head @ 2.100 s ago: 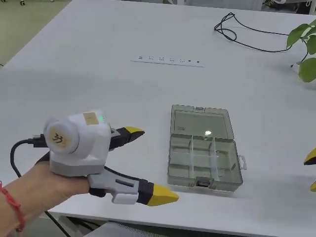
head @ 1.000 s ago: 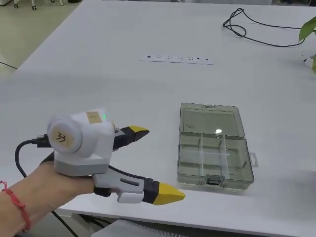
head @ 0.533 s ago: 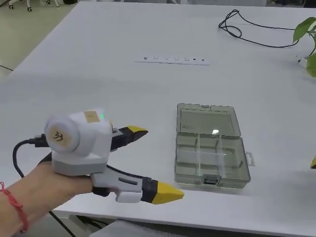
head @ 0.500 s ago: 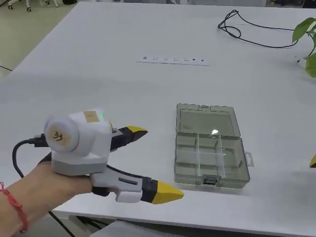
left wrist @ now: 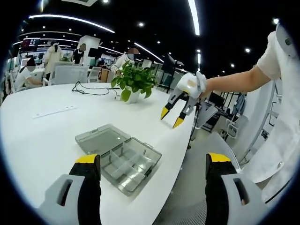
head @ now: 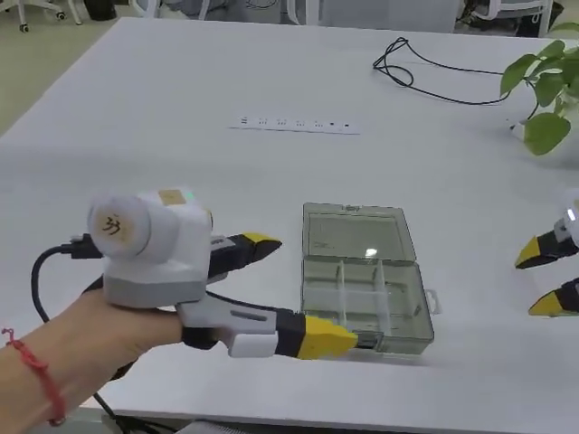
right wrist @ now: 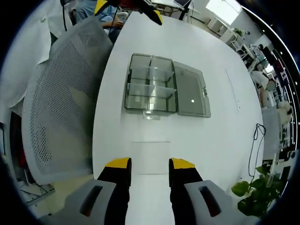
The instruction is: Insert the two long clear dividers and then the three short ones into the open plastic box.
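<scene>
The smoky, clear plastic box lies lid-open on the white table, with thin clear dividers standing in a grid inside it. Inserting looks finished, though I cannot count them. The left gripper hovers just left of the box, jaws wide and empty; the right gripper hangs well to the box's right, jaws parted, holding nothing

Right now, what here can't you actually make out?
- Head view: part of the plastic box's front wall, hidden behind the left gripper's lower jaw.
- Head view: the right gripper's body, cut off by the right edge.
- Every view: how many clear dividers sit inside; too transparent to count.
- Head view: the power strip's markings, too small.
</scene>
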Available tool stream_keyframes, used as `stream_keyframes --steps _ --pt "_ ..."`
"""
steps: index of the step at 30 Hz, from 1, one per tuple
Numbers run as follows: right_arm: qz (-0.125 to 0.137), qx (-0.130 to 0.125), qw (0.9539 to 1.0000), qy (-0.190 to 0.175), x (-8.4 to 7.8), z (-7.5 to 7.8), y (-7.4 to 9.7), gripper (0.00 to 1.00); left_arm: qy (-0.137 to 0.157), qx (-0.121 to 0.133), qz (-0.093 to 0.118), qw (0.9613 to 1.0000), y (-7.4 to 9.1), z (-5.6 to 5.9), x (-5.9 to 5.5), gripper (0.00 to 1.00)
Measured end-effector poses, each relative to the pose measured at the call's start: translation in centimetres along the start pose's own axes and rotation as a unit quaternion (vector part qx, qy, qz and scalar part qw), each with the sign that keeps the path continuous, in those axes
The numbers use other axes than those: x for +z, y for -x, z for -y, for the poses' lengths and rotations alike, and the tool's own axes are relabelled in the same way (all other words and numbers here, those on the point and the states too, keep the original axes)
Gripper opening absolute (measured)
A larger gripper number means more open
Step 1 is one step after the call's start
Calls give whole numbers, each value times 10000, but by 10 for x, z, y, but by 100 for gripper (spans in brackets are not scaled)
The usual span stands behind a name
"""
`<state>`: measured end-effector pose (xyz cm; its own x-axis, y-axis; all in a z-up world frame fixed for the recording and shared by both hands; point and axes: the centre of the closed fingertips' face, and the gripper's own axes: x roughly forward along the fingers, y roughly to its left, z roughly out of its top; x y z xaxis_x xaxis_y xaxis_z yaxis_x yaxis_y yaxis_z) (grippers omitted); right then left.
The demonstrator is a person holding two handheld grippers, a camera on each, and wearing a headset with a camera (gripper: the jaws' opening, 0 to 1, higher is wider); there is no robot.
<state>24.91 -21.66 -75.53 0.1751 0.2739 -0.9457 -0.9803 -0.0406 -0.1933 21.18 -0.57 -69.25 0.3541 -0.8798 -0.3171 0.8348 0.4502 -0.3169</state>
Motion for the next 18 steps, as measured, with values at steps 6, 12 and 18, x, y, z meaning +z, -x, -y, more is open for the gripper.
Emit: stream_keyframes --steps 6,12,18 --pt "216 -150 9996 61 45 2 18 33 830 -167 153 9963 -19 8 9 87" --pt "336 -222 9991 159 72 3 25 33 1826 -414 384 9816 -36 19 21 75" --pt "478 -282 9982 212 96 3 31 33 2467 -615 298 9667 -53 32 24 61"
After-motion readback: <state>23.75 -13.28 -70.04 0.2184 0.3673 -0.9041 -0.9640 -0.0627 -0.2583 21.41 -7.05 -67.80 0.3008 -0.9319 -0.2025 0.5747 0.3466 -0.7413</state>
